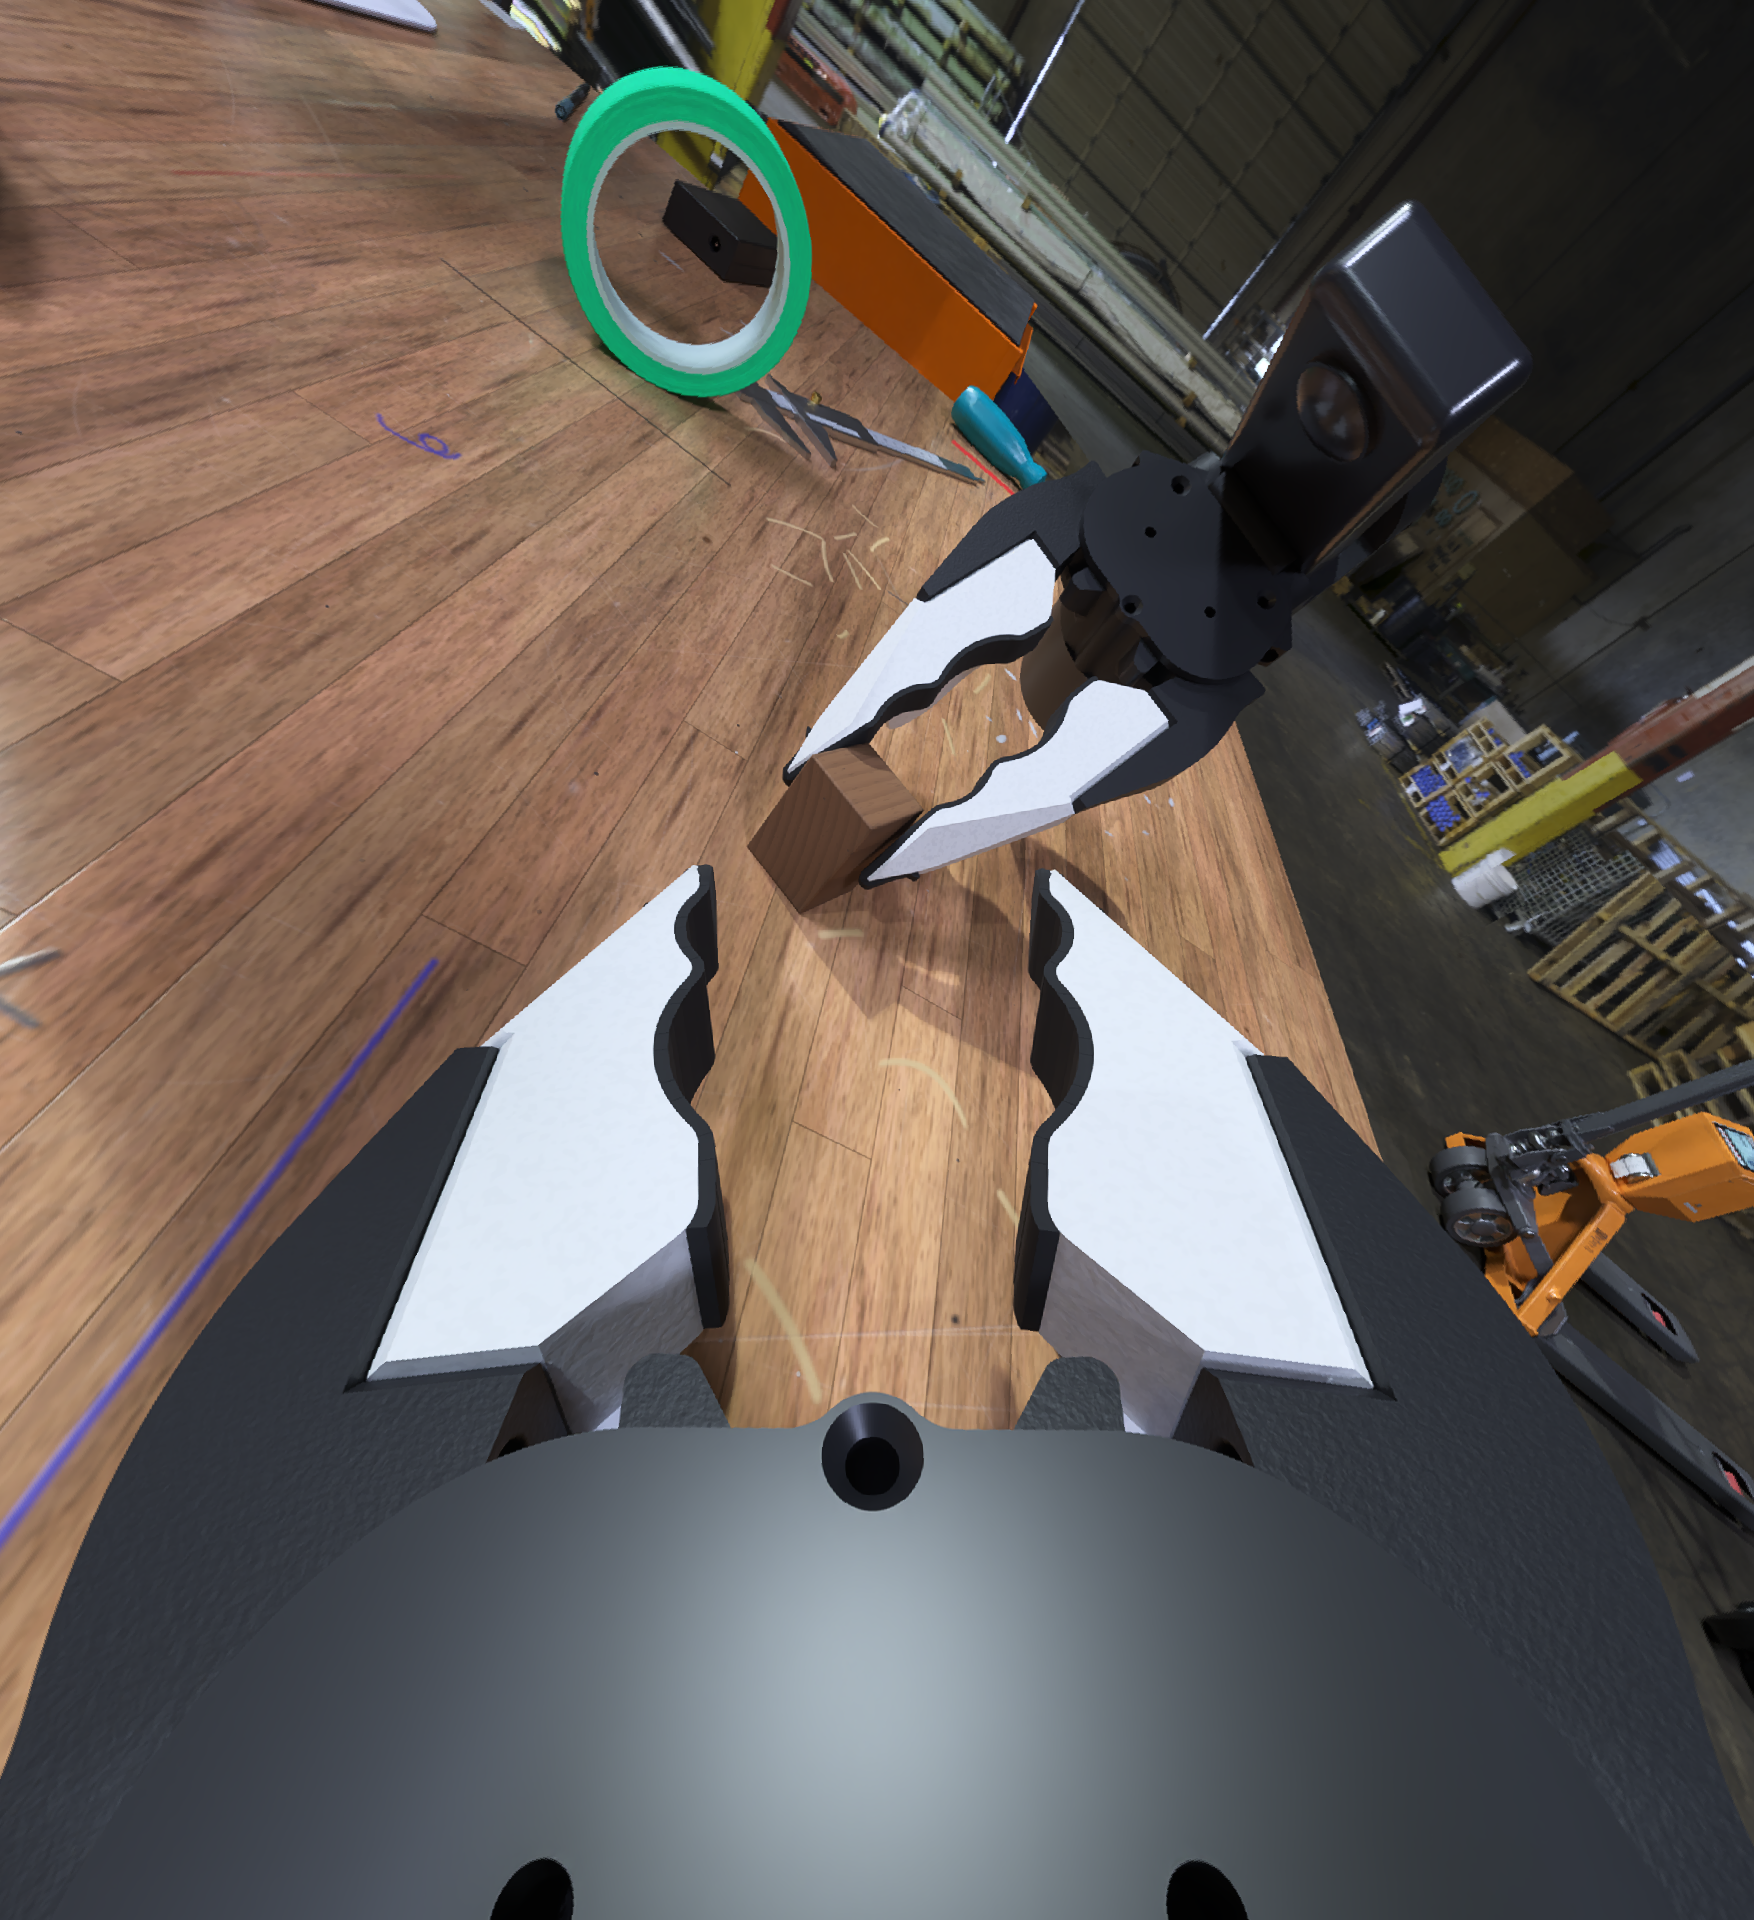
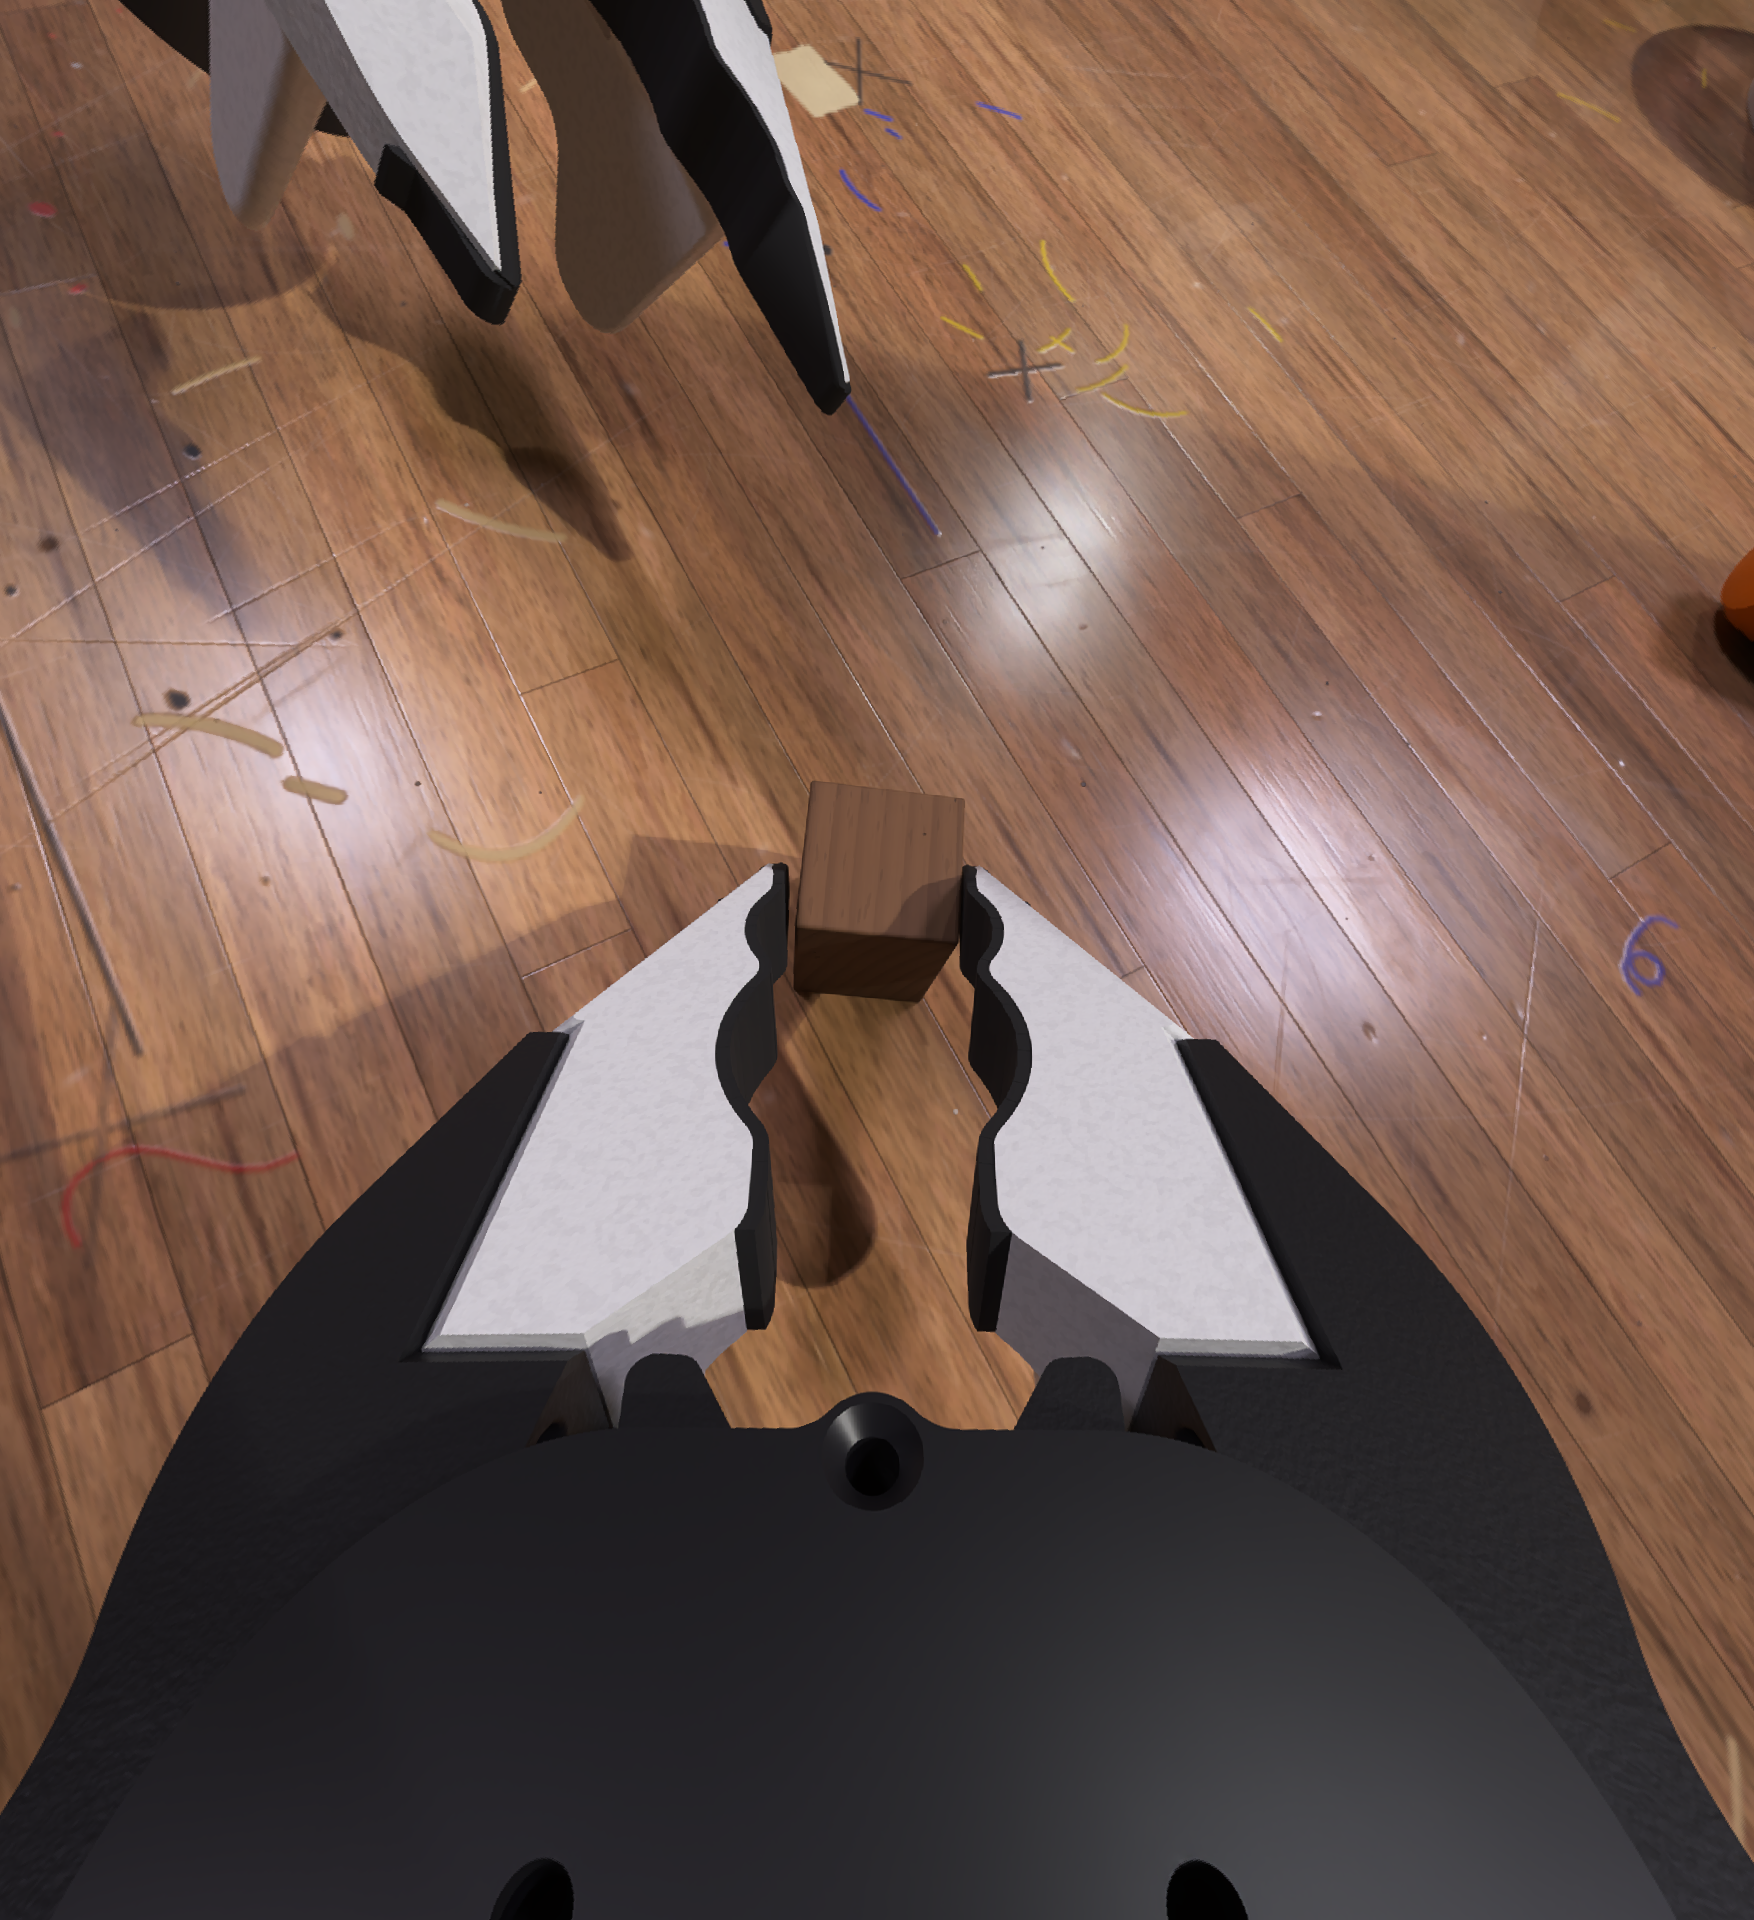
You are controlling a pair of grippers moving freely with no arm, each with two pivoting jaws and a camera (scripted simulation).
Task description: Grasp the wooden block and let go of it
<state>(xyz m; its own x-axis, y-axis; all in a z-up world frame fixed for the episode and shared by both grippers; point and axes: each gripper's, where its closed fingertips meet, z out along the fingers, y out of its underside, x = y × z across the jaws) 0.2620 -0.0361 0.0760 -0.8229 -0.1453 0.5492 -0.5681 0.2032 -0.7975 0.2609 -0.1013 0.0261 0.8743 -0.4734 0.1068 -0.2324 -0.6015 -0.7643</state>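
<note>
Right gripper (image 2: 871, 883) pinches wooden block (image 2: 878, 883) on counter (image 2: 1268, 727); left gripper (image 1: 873, 883) spread wide, empty, just beside. Green tape roll (image 1: 684, 231), calipers (image 1: 852, 426) well apart.

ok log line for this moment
right gripper: shut on block | block: on table | left gripper: open, empty

Small dark-brown wooden block (image 2: 878, 894), cube-like, upright on plank tabletop (image 2: 1268, 727), vertical grain on sides.
</note>
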